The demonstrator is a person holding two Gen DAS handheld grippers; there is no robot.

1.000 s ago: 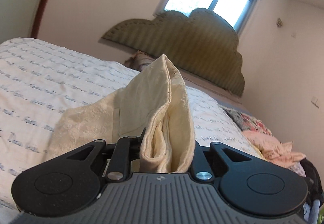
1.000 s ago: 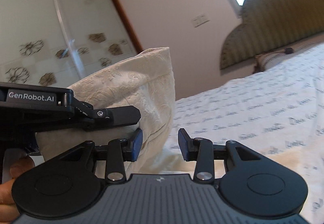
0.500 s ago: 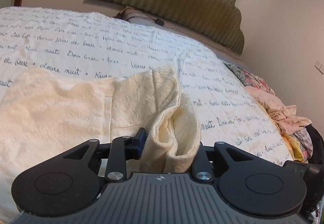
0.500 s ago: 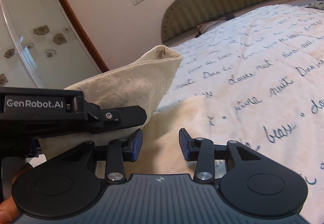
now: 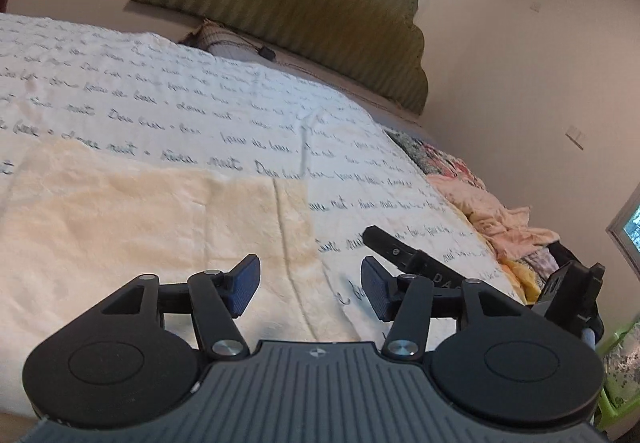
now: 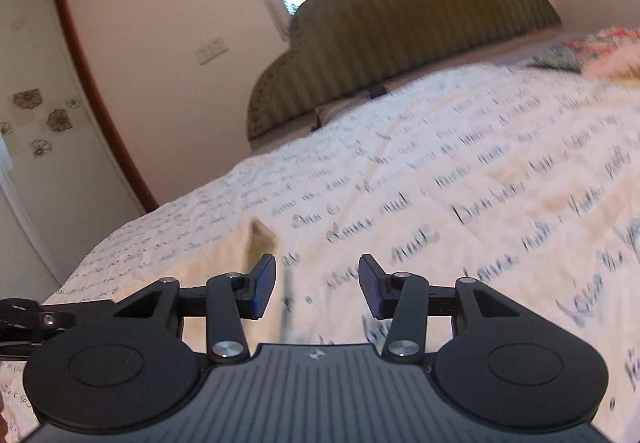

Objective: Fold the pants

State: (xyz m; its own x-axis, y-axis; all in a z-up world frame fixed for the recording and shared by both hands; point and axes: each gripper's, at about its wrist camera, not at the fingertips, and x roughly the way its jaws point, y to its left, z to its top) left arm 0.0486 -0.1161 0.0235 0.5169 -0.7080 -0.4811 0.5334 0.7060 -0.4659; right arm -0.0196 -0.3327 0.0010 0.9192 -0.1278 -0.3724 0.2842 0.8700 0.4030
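Both grippers were spread wide with nothing in them. The left gripper (image 5: 310,285) hung just over the cream pants (image 5: 152,227), which lay flat on the script-print bedspread (image 5: 248,111). The right gripper (image 6: 317,285) hovered just right of the pants' edge.

Pants (image 5: 152,227): cream, textured fabric, folded, lying flat on bed; straight seam near right edge; one corner slightly raised in right wrist view.
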